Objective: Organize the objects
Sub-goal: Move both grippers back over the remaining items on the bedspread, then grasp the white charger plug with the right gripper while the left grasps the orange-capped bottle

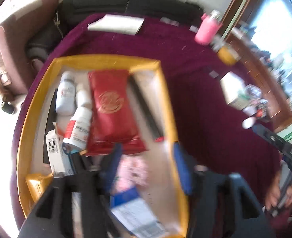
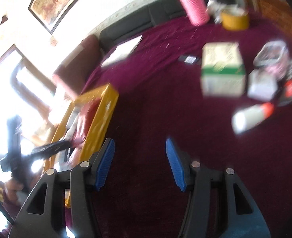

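Both views are smeared by motion blur, so labels and small things on the far right of the table [image 2: 146, 103] cannot be read. In the left wrist view the left gripper [image 1: 147, 168] hangs over the near end of the yellow tray [image 1: 98, 59], jaws spread apart; below them lies a blurred pink packet [image 1: 134, 170] and a blue-and-white box [image 1: 134, 208], partly hidden by the gripper and cut off at the near edge. Whether the fingers touch either one cannot be told. A red pouch [image 1: 111, 109] lies flat in the tray, its long axis running near to far, with white bottles [image 1: 80, 119] just left of it and a dark strip [image 1: 144, 107] along its right.

The right gripper [image 2: 140, 162] hovers over bare maroon cloth, jaws open and empty. To its right a white bottle with a red cap [image 2: 251, 117] lies on its side, cap pointing far-right, near a green-and-white box [image 2: 222, 71].
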Demonstrator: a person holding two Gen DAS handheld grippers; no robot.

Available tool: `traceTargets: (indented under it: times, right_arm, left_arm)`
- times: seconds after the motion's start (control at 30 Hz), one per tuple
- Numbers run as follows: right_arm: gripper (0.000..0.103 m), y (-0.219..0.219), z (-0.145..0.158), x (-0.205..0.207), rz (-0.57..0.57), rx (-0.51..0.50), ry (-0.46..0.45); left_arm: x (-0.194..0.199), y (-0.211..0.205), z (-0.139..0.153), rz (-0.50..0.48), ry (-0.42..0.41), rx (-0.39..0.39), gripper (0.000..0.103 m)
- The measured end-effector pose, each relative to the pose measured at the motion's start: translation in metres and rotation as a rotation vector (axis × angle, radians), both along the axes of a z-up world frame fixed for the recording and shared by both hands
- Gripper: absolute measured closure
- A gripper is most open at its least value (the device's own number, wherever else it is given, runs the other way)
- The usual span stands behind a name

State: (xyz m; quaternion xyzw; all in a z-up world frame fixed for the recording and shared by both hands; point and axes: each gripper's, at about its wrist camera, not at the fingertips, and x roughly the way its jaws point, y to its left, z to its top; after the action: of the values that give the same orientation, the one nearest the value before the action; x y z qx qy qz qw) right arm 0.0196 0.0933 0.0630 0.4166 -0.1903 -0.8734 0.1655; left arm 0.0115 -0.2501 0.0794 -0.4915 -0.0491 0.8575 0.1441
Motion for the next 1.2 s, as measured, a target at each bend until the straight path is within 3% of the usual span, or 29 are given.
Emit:
traceTargets:
  times: [0.07, 0.1, 0.17, 0.2, 0.23, 0.33, 0.43, 0.5, 0.57, 0.67, 0.93, 1.07, 1.17, 1.2]
  right_arm:
    - [0.050, 0.018, 0.023, 0.005, -0.057, 0.075, 0.074]
    - [0.050, 0.029, 0.038, 0.010, -0.105, 0.136, 0.133]
    - [0.034, 0.049, 0.059, 0.020, -0.177, 0.223, 0.225]
    - [0.013, 0.063, 0.066, 0.023, -0.196, 0.228, 0.252]
    - [0.008, 0.073, 0.068, 0.022, -0.200, 0.209, 0.252]
    - [0.008, 0.111, 0.052, 0.003, -0.247, 0.197, 0.064]
    - [0.009, 0.128, 0.033, -0.005, -0.243, 0.223, -0.024]
    - [0.009, 0.134, 0.019, -0.010, -0.219, 0.161, -0.076]
    - [0.009, 0.134, 0.008, -0.014, -0.218, 0.124, -0.104]
    - [0.012, 0.126, 0.004, -0.024, -0.196, 0.146, -0.116]
    - [0.013, 0.097, -0.010, -0.063, -0.163, 0.378, -0.122]
    - [0.014, 0.100, -0.030, -0.083, -0.179, 0.397, -0.172]
    - [0.026, 0.103, -0.039, -0.087, -0.200, 0.394, -0.195]
    - [0.039, 0.105, -0.041, -0.086, -0.209, 0.388, -0.209]
  left_arm:
    - [0.014, 0.009, 0.019, -0.014, 0.080, 0.020, 0.034]
    - [0.021, 0.014, 0.026, -0.026, 0.106, 0.031, 0.033]
    - [0.029, 0.030, 0.039, -0.054, 0.151, 0.056, 0.032]
    - [0.032, 0.040, 0.043, -0.070, 0.168, 0.065, 0.032]
    - [0.032, 0.051, 0.045, -0.092, 0.179, 0.071, 0.029]
    - [0.031, 0.083, 0.041, -0.154, 0.162, 0.099, 0.027]
    - [0.028, 0.114, 0.023, -0.212, 0.088, 0.131, 0.027]
    - [0.028, 0.129, 0.013, -0.232, 0.059, 0.119, 0.027]
    - [0.028, 0.135, 0.008, -0.235, 0.056, 0.095, 0.027]
    - [0.028, 0.134, 0.000, -0.222, 0.048, 0.085, 0.027]
    - [0.030, 0.123, -0.012, -0.174, 0.019, 0.101, 0.027]
    - [0.032, 0.125, -0.013, -0.179, 0.023, 0.090, 0.027]
    - [0.035, 0.127, -0.013, -0.185, 0.030, 0.074, 0.027]
    - [0.037, 0.128, -0.013, -0.187, 0.033, 0.067, 0.027]
